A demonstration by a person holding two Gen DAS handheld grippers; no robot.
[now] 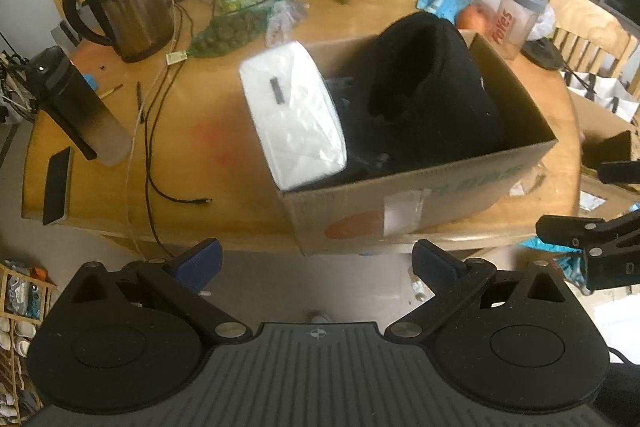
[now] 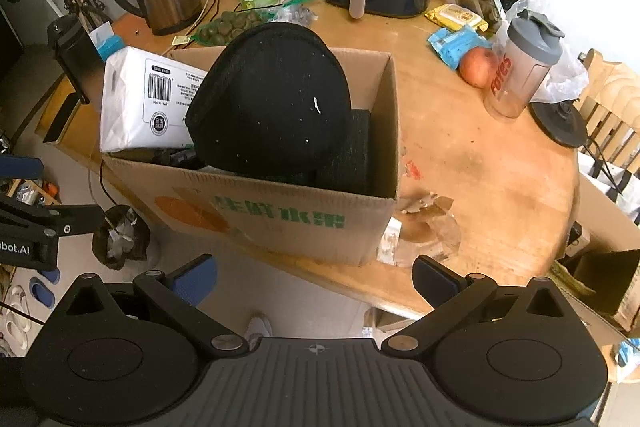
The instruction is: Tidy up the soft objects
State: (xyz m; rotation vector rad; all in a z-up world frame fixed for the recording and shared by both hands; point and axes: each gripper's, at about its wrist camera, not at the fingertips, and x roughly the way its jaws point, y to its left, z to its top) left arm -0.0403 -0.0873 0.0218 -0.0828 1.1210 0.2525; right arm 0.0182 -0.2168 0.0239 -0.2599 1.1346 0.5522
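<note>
Two hand-held grippers, left (image 1: pixel 316 263) and right (image 2: pixel 316 277), hang released and empty before the desk (image 1: pixel 208 143). One cardboard box (image 2: pixel 276 215) on it holds one black cushion (image 2: pixel 272 99) and one white tissue pack (image 1: pixel 294 115) leaning at its end. Only the right view shows the pack's barcode and the box's green lettering.

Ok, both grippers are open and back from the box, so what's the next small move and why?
Probably bring the left gripper forward to the white pack. It leans tilted over the box rim, half out, while the black cushion sits inside. The pack is on the left side; the right gripper is open too and farther from it.
</note>
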